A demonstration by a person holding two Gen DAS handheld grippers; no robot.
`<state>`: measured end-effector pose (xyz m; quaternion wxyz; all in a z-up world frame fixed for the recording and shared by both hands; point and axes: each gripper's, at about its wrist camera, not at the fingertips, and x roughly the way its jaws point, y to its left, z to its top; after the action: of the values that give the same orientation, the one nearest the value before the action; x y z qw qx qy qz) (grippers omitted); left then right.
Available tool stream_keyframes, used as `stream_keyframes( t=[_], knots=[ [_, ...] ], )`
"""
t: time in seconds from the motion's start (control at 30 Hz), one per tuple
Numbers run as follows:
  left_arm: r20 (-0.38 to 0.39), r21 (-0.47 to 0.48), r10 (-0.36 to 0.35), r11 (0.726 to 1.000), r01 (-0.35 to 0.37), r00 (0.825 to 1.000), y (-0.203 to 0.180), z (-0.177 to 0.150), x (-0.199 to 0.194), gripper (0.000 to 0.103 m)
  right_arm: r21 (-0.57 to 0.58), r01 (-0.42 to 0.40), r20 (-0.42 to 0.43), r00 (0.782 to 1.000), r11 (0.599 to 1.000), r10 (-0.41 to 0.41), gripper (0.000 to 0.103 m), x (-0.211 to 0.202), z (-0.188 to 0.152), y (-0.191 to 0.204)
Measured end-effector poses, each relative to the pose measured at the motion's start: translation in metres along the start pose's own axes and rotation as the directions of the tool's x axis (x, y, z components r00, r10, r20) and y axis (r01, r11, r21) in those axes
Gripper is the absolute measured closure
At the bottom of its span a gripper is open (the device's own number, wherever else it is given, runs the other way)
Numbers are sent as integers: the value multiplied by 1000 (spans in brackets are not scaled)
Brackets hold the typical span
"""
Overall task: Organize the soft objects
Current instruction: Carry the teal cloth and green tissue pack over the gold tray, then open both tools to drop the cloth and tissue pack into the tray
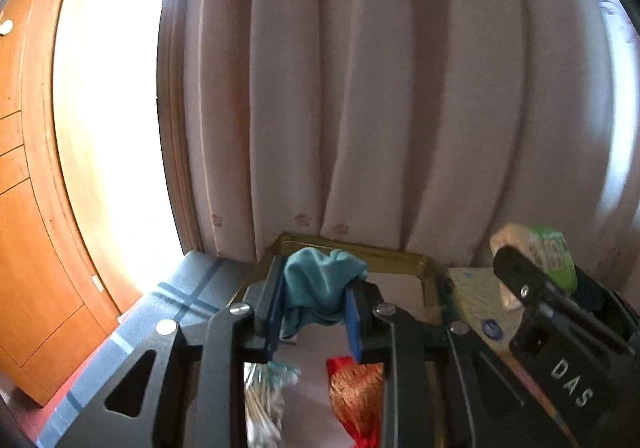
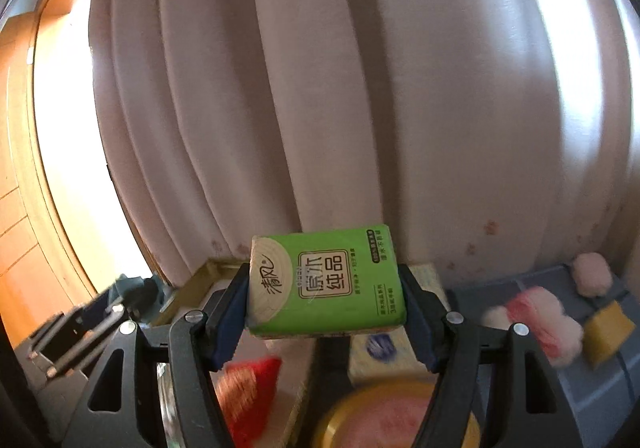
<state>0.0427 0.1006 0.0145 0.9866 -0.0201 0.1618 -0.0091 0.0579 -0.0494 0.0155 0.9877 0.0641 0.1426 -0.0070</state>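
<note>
- Your left gripper [image 1: 316, 312] is clamped on a teal cloth [image 1: 318, 286]; the blue pads [image 1: 273, 308] press its bunched folds from both sides, and the cloth hangs clear above the gold-rimmed tray [image 1: 404, 257].
- Your right gripper [image 2: 326, 300] is clamped on a green tissue pack [image 2: 328, 284], its pads squeezing the two short ends so the printed face looks at the right wrist camera.
- From the left wrist view, that tissue pack [image 1: 550, 256] shows only as a green and cream corner behind the right gripper [image 1: 528, 288].
- Below the teal cloth, inside the tray, the left view shows a red and orange woven bundle [image 1: 356, 396] and a clear bag of pale sticks [image 1: 264, 400].
- Only the right wrist view shows a yellow-rimmed round tin [image 2: 400, 416] low in the frame, pink and white fluffy items [image 2: 536, 316] and a yellow sponge [image 2: 608, 332], well apart from the tray, on the blue plaid cloth [image 2: 600, 388] covering the counter.
- A pale yellow pack with a blue round mark [image 1: 480, 308] lies just beside the tray in both views.
- Behind everything hangs a pale pleated curtain [image 1: 360, 88], with a wooden door [image 1: 28, 248] at the left.
</note>
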Motion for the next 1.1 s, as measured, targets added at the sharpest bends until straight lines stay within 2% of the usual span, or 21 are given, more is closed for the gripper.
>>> stream_keyframes(
  t=[0.13, 0.2, 0.27, 0.37, 0.4, 0.43, 0.5, 0.57, 0.63, 0.67, 0.73, 0.77, 0.8, 0.87, 0.93, 1.0, 1.1],
  knots=[
    [-86, -18, -7, 1000, 5, 996, 5, 18, 37, 78, 46, -30, -108, 994, 998, 35, 32, 45, 17, 5],
    [-135, -25, -17, 1000, 13, 991, 6, 24, 55, 78, 75, -44, -179, 982, 996, 57, 32, 71, 20, 6],
    [-190, -16, 10, 1000, -13, 982, 6, 29, 75, 77, 112, -51, -248, 966, 992, 78, 32, 97, 20, 4],
    [-273, -8, 34, 999, -37, 961, 8, 35, 101, 69, 169, -69, -334, 935, 983, 123, 32, 128, 16, 2],
    [-290, -8, 38, 999, -42, 956, 9, 35, 107, 59, 185, -75, -354, 925, 980, 138, 32, 136, 15, 1],
    [-310, -14, 47, 998, -54, 950, 12, 35, 114, 40, 202, -87, -371, 915, 975, 159, 31, 143, 14, 1],
    [-341, -18, 63, 997, -74, 938, 15, 32, 122, 20, 225, -113, -390, 900, 968, 196, 31, 153, 14, 2],
    [-367, -25, 67, 996, -82, 928, 20, 29, 130, 10, 249, -140, -402, 885, 958, 234, 30, 160, 14, 1],
    [-346, -46, 66, 995, -87, 936, 24, 28, 132, 0, 283, -175, -388, 878, 943, 279, 26, 162, 15, -4],
    [-344, -65, 55, 994, -82, 938, 26, 27, 132, 1, 298, -188, -380, 876, 936, 298, 23, 162, 16, -6],
    [-345, -93, 28, 994, -63, 938, 28, 29, 131, 1, 342, -224, -356, 868, 913, 347, 22, 151, 13, -12],
    [-333, -103, 13, 993, -51, 943, 28, 31, 128, 1, 350, -238, -342, 868, 906, 360, 22, 147, 14, -14],
    [-324, -104, 10, 994, -46, 946, 27, 32, 127, 1, 348, -243, -319, 878, 906, 358, 22, 138, 16, -15],
    [-302, -86, 32, 995, -60, 953, 27, 34, 121, 1, 336, -224, -252, 915, 915, 317, 22, 118, 20, -22],
    [-253, -80, 71, 992, -94, 965, 29, 38, 112, 1, 306, -217, -188, 941, 927, 282, 22, 95, 20, -29],
    [-178, -102, 130, 983, -150, 975, 36, 40, 98, 1, 242, -180, -119, 970, 953, 213, 22, 65, 14, -28],
    [-94, -173, 192, 963, -206, 977, 50, 38, 77, 1, 182, -99, -21, 994, 978, 104, 22, 29, 1, -48]
  ],
)
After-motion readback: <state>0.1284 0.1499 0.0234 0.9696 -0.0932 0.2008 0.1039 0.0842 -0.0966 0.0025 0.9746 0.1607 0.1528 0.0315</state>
